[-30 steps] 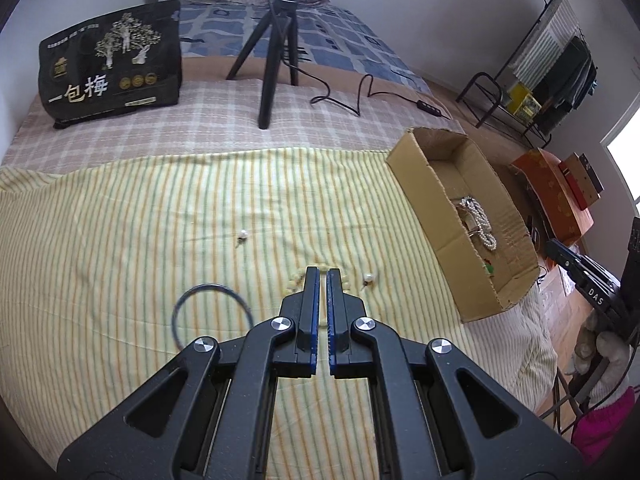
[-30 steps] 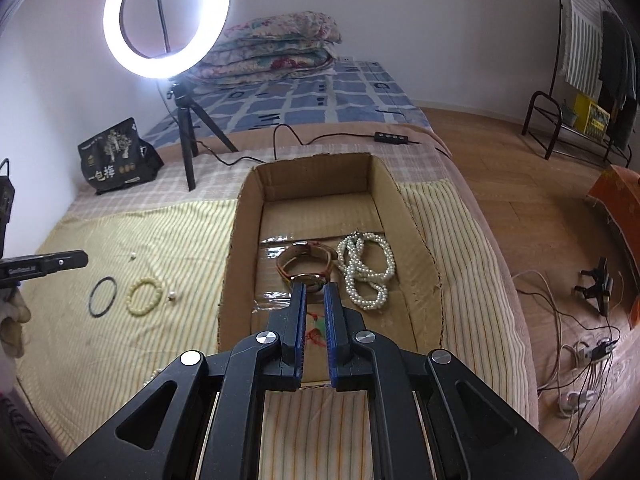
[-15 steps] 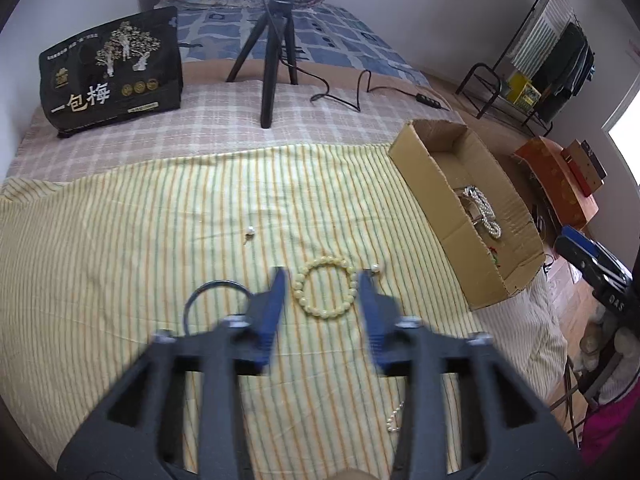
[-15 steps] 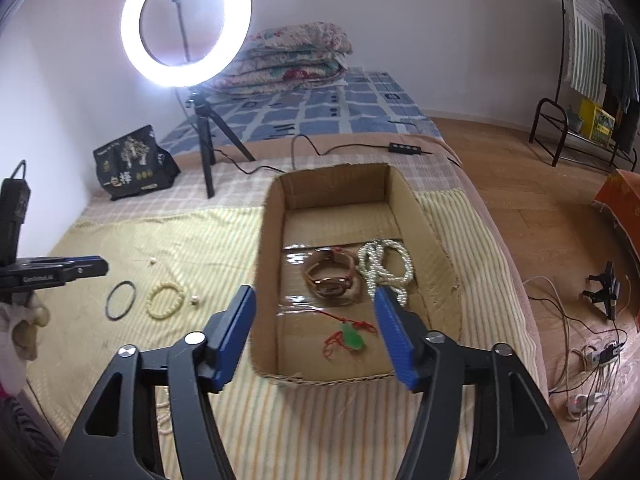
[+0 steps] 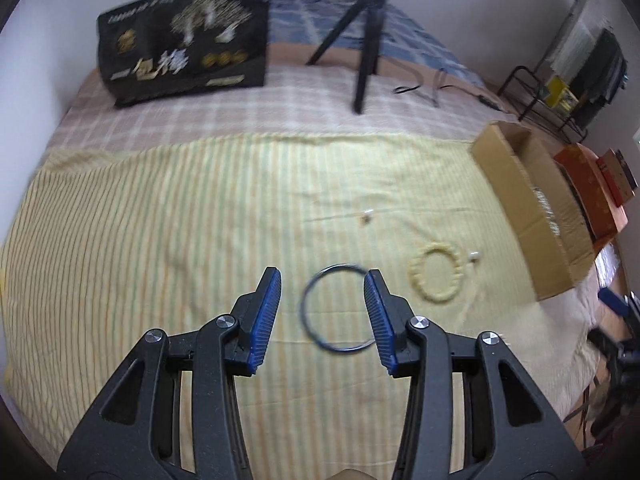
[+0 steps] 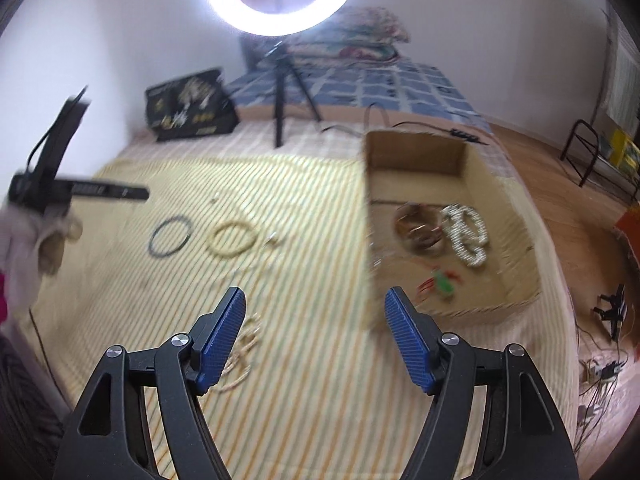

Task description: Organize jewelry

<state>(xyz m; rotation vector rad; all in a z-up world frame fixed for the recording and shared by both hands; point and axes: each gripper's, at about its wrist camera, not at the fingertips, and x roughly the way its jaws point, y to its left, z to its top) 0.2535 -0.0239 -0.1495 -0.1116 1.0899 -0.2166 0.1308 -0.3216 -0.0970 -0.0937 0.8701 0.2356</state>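
Note:
My left gripper (image 5: 322, 312) is open above the yellow striped cloth, its jaws either side of a thin dark ring bangle (image 5: 335, 307). A cream bead bracelet (image 5: 437, 277) lies to its right, with small pearl earrings (image 5: 367, 214) nearby. My right gripper (image 6: 316, 336) is open and empty above the cloth, left of the cardboard box (image 6: 416, 152). The box holds a white pearl necklace (image 6: 464, 232), a brown bracelet (image 6: 418, 226) and a green pendant (image 6: 442, 282). A pale thin chain (image 6: 244, 344) lies by the right gripper's left finger. The bangle (image 6: 170, 236) and bead bracelet (image 6: 232, 238) also show there.
A ring light on a black tripod (image 6: 282, 92) and a black printed bag (image 5: 184, 48) stand on the checked cover behind the cloth. The box (image 5: 532, 216) sits at the cloth's right edge. A clothes rack (image 5: 560, 80) and cables (image 6: 604, 364) are on the floor.
Both grippers opened from shut. The left one moved left from the bead bracelet to over the dark bangle. The right one swung left, away from above the box.

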